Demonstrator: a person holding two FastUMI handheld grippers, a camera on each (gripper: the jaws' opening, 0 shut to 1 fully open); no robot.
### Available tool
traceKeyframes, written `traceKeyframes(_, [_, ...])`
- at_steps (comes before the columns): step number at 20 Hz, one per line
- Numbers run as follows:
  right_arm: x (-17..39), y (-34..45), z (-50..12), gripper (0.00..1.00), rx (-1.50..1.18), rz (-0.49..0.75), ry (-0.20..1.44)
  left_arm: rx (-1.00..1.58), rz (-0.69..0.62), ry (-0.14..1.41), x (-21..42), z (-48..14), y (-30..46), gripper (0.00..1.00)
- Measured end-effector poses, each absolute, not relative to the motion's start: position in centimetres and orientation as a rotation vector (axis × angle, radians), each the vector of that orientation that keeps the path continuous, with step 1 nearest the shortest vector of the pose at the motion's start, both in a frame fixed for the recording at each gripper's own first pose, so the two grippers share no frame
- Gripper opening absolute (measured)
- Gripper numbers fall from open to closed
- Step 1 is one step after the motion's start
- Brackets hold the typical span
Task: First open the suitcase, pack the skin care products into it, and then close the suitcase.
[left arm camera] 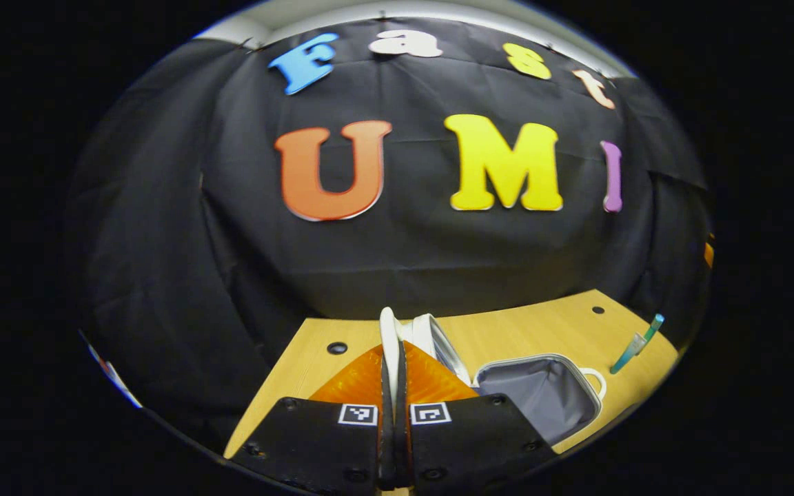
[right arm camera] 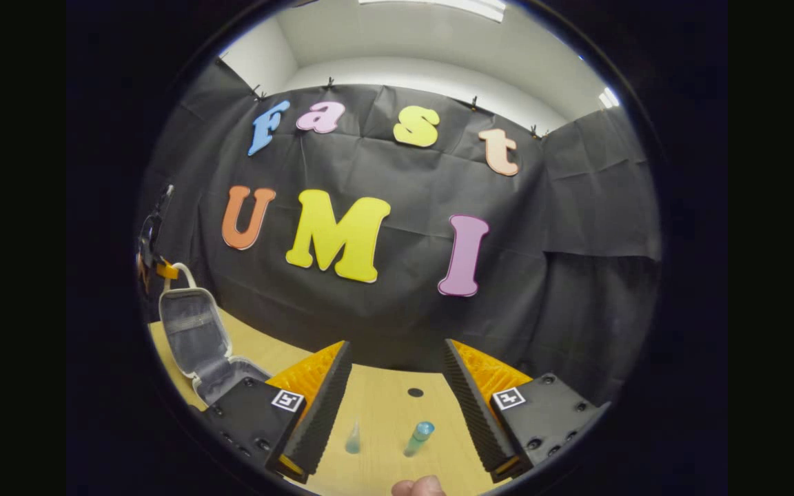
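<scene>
Left tongs [left arm camera: 393, 386]: fingers pressed together on the white rim of the lid [left arm camera: 390, 337], which stands edge-on between them. Judgement: the grip props the lid up so the case stays open for loading.

Suitcase [left arm camera: 542, 393]: small, white-edged, grey-lined, lying open on the desk [left arm camera: 555, 324]. In the left gripper view the open shell sits just right of the left tongs, with a white handle loop on its far side. In the right gripper view the case [right arm camera: 194, 337] appears at the left, lid raised, interior showing no products.

Right tongs [right arm camera: 397, 406]: fingers wide apart, holding nothing, hovering above the desk. Between them, further ahead, lie two products: a small clear bottle [right arm camera: 353, 439] and a teal-capped tube [right arm camera: 418, 439], near each other, not touching. A fingertip [right arm camera: 419, 486] shows at the bottom edge. In the left gripper view a teal tube [left arm camera: 637, 344] lies well right of the case.

Assessment: opening is done; packing not yet begun. The right tongs are aligned over the products, likely for the first pick.
</scene>
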State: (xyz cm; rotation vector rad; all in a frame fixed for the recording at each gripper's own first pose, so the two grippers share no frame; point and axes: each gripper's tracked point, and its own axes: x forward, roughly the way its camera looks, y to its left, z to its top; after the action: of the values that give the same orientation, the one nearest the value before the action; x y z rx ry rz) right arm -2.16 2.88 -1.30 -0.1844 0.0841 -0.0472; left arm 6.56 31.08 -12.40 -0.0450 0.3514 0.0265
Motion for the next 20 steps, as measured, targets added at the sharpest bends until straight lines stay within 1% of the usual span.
traceKeyframes(2, [-2.6,3.4,-1.8,0.81,-0.21,-0.061,0.106,-0.141,0.065,0.391,6.6,-16.8,34.5,0.04])
traceKeyframes(4, [-3.0,3.8,-1.8,0.8,-0.251,-0.072,0.116,-0.223,0.067,0.447,6.6,-21.9,36.6,0.04])
traceKeyframes(6, [-3.0,5.3,-2.1,0.8,-0.288,-0.067,0.132,-0.369,0.088,0.573,6.0,-29.7,37.8,0.04])
traceKeyframes(7, [-2.9,6.4,-2.3,0.8,-0.299,-0.052,0.141,-0.439,0.074,0.606,5.5,-31.3,37.7,0.04])
traceKeyframes(10, [-2.9,8.0,-2.5,0.81,-0.311,-0.023,0.146,-0.488,0.092,0.651,5.1,-33.2,38.0,0.07])
traceKeyframes(12, [-2.7,8.1,-2.4,0.8,-0.307,-0.019,0.143,-0.454,0.087,0.686,4.5,-33.9,37.9,0.16])
traceKeyframes(14, [-2.4,8.0,-2.7,0.8,-0.291,-0.019,0.146,-0.356,0.116,0.684,4.0,-33.4,38.6,0.43])
traceKeyframes(15, [-2.1,7.9,-3.0,0.8,-0.28,-0.021,0.151,-0.317,0.128,0.659,4.1,-32.3,38.9,0.48])
traceKeyframes(16, [-2.0,7.7,-3.1,0.8,-0.275,-0.022,0.151,-0.283,0.138,0.644,4.3,-31.2,38.7,0.65])
traceKeyframes(17, [-1.8,7.1,-3.0,0.8,-0.273,-0.031,0.145,-0.239,0.153,0.629,4.2,-29.8,38.4,0.77])
traceKeyframes(19, [-1.4,6.1,-2.9,0.8,-0.243,-0.046,0.133,-0.156,0.137,0.571,4.0,-26.4,36.6,0.99])
traceKeyframes(20, [-1.3,5.5,-2.8,0.8,-0.227,-0.056,0.129,-0.109,0.133,0.537,3.9,-24.7,35.5,0.99])
